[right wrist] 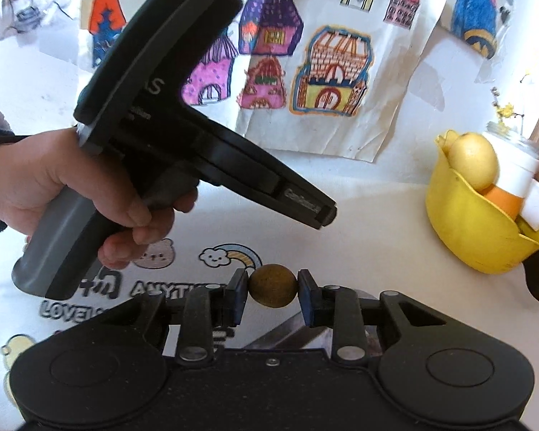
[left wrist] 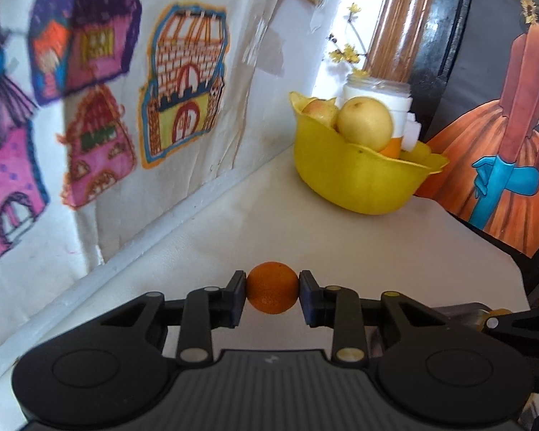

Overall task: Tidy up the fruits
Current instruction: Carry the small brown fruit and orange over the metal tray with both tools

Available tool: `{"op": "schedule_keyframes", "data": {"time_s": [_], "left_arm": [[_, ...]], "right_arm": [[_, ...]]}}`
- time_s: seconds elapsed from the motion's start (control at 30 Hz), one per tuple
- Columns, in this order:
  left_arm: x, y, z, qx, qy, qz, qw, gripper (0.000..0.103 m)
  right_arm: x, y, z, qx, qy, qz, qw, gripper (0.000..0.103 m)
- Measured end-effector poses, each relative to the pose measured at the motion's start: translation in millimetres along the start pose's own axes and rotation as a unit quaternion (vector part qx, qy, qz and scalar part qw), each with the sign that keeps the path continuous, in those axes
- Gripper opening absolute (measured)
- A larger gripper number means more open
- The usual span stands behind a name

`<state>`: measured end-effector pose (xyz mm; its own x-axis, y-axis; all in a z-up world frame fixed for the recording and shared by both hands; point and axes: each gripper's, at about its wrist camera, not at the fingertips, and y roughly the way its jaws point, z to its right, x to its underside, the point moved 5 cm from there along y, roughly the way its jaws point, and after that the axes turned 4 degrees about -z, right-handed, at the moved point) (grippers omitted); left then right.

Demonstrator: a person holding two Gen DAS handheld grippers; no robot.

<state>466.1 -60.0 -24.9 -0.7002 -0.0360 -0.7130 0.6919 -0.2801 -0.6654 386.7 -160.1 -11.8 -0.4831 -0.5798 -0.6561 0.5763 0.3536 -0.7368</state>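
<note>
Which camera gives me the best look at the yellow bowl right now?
The left wrist view. There the yellow bowl sits whole and fairly sharp, with a pale pear on top and the white jar behind. The right wrist view shows the bowl at the right edge, partly cut off and more distorted.

Ahead of you: bare white table [left wrist: 255,222] up to the yellow bowl [left wrist: 355,176].
Left: drawing-covered wall [left wrist: 125,107] – no passage.
Behind bowl: white jar [left wrist: 381,97] – tight corner.
Bowl top: heaped fruit.
</note>
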Motion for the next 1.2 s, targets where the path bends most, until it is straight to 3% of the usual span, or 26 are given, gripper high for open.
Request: {"op": "schedule_keyframes", "data": {"time_s": [0.5,1.2], "left_arm": [[11.4,-82.0,47.0,0.025,0.004,0.033,0.9991,0.034],[85.0,-152.5,115.5,0.049,0.013,0.074,0.9959,0.034]], "right_arm": [[34.1,-92.7,5.3,0.029,0.043,0.039,0.998,0.032],[114.9,-176.6,4.1,0.079,0.095,0.075,0.99,0.032]]}}
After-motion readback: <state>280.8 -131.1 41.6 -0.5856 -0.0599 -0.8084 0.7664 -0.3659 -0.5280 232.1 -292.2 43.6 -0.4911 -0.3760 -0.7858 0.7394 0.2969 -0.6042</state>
